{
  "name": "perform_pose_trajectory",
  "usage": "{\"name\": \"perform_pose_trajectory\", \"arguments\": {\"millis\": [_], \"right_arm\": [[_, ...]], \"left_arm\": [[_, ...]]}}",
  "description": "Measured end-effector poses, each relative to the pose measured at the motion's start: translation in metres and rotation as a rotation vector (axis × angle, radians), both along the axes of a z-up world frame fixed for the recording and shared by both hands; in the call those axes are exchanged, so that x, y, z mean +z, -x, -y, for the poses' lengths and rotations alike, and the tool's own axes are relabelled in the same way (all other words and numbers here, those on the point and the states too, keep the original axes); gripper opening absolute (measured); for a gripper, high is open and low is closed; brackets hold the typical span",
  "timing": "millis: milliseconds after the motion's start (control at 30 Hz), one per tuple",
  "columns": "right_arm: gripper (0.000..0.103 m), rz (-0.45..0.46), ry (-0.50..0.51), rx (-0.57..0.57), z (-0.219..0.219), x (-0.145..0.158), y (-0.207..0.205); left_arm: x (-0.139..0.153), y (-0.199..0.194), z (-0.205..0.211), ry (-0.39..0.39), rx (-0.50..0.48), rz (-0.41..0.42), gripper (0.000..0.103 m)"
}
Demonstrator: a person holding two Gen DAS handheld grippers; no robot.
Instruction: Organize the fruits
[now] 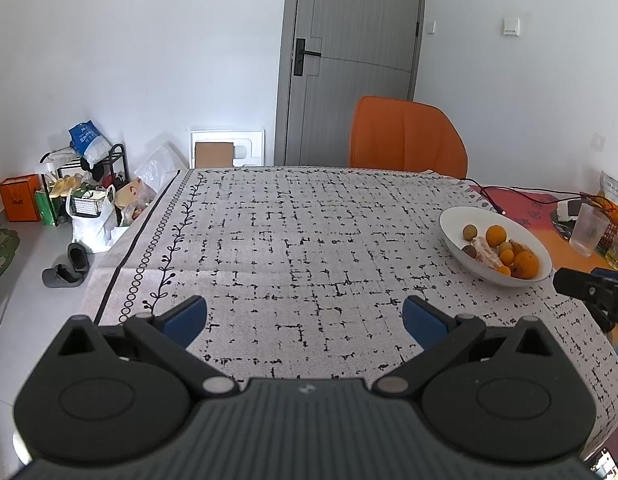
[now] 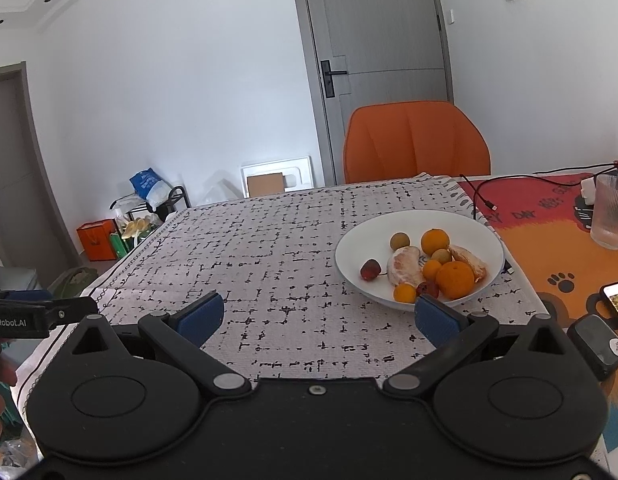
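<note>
You are working at a counter [image 1: 309, 240] draped in a grey cloth with black broken-grid marks, facing a white wall, a grey door [image 1: 349, 60] and an orange chair [image 2: 417, 140] pushed up to the far edge; bags and a small rack are sitting on the floor at the left. You are holding the left gripper [image 1: 305, 320] low over bare cloth, its jaws standing wide apart with nothing between them. You are holding the right gripper [image 2: 319, 316] just short of the white bowl [image 2: 357, 236], jaws likewise spread and empty. The bowl is resting near the cloth's right edge and carrying the fruits [image 2: 433, 268]: oranges, peeled citrus segments, small brownish and dark red ones. A ribbed clear glass [image 2: 611, 212] is standing well apart on the bright mat [image 2: 549, 256].
</note>
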State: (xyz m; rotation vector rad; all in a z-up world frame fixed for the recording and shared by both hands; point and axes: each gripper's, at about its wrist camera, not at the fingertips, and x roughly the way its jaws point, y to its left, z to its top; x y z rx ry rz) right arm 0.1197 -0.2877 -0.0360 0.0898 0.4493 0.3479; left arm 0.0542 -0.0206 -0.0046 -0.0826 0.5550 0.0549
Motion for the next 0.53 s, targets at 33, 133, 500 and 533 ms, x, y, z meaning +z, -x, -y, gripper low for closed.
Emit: {"name": "perform_pose_trajectory", "arguments": {"millis": [33,133,500,533], "right_arm": [[0.103,-0.001,-0.001,-0.001,0.0000,-0.0001,-0.0004],[0.103,-0.007,-0.002,-0.006,0.0001,-0.0006,-0.0014],[0.103,-0.023,0.003,-0.001,-0.0005,-0.0037,-0.0017],[0.103,-0.022,0.003,-0.001,-0.0007,-0.0036,-0.0019]], "left_arm": [[-0.0003,0.0000,0.0000,0.000,-0.001,-0.001,0.103],[-0.0008,-0.0001,0.0001,-0.001,-0.002,-0.002,0.103],[-0.0019,-0.0004,0.0009,0.002,-0.014,-0.004,0.103],[-0.0014,-0.0008,0.0008,0.004,-0.013,-0.004,0.103]]}}
